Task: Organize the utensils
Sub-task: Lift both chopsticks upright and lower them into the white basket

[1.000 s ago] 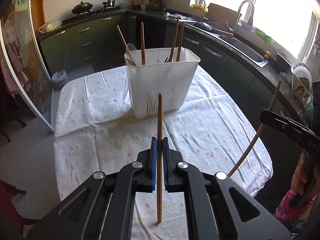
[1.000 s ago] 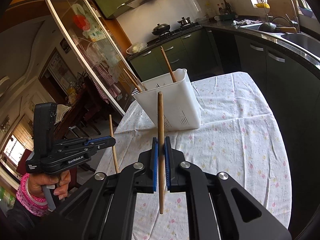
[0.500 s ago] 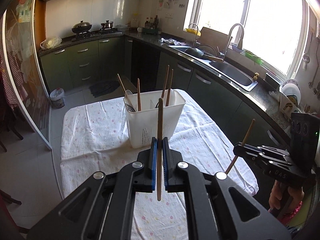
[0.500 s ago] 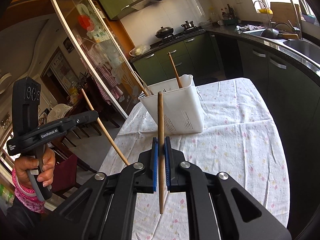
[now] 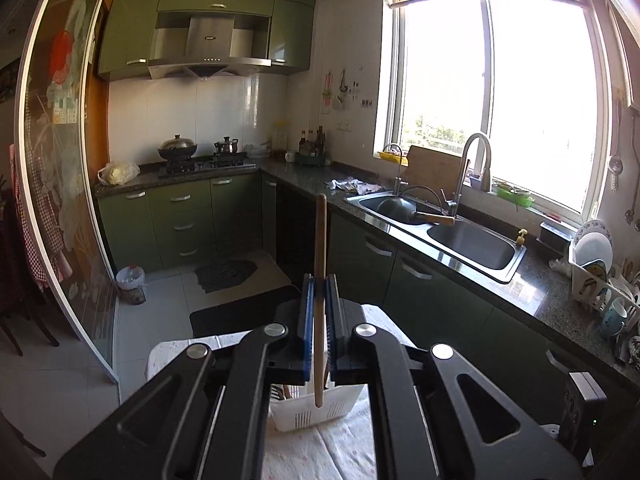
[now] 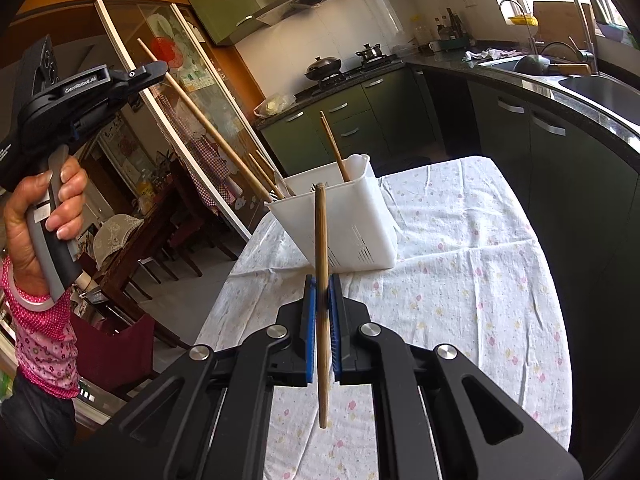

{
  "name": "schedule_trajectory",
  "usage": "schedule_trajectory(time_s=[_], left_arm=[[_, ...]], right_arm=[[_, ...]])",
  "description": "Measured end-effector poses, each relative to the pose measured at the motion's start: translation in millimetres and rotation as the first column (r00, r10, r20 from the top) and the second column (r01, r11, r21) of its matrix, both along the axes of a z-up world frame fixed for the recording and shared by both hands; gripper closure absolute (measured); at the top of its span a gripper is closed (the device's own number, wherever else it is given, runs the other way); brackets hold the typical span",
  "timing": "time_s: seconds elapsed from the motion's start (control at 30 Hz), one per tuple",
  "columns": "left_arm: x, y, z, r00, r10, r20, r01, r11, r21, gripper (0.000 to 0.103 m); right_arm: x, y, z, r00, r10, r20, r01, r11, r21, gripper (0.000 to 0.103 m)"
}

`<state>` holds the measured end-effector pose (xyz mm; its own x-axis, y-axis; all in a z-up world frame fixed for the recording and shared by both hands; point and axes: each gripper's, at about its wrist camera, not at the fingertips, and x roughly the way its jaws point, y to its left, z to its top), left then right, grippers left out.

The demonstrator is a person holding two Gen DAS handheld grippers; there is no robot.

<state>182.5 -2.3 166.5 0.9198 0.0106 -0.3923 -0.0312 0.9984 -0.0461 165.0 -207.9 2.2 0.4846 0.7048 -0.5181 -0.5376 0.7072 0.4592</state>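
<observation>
My left gripper (image 5: 319,284) is shut on a wooden chopstick (image 5: 320,240) that stands upright between its blue pads. Below it, mostly hidden by the jaws, lies the white utensil caddy (image 5: 316,412). In the right wrist view the left gripper (image 6: 154,70) is raised high at upper left, and its chopstick (image 6: 208,128) slants down with its tip at the caddy's (image 6: 360,236) left rim. My right gripper (image 6: 322,284) is shut on a second wooden chopstick (image 6: 321,240), held upright in front of the caddy. Several chopsticks and utensils stand in the caddy.
The caddy rests on a table with a floral cloth (image 6: 460,280). Green cabinets, a sink (image 5: 468,244) and a dish rack (image 5: 600,280) line the right wall. A glass sliding door (image 6: 192,128) and dining chairs (image 6: 132,240) stand to the left.
My left gripper has risen and tilted up with its chopstick, so the caddy dropped to the bottom of its view. The right gripper has kept still.
</observation>
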Motion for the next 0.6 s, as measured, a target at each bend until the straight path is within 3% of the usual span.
schedule_trajectory(time_s=[0.2, 0.6], left_arm=[[39.3, 1.1, -18.8, 0.999, 0.039, -0.019, -0.039, 0.999, 0.014, 0.098], [71.2, 16.6, -120.8, 0.978, 0.044, -0.205, -0.045, 0.999, -0.002, 0.095]], right_arm=[[1.0, -7.1, 22.0, 0.998, -0.017, 0.056, 0.016, 1.000, 0.002, 0.096], [10.4, 21.9, 91.7, 0.969, -0.035, 0.243, 0.038, 0.999, -0.007, 0.096]])
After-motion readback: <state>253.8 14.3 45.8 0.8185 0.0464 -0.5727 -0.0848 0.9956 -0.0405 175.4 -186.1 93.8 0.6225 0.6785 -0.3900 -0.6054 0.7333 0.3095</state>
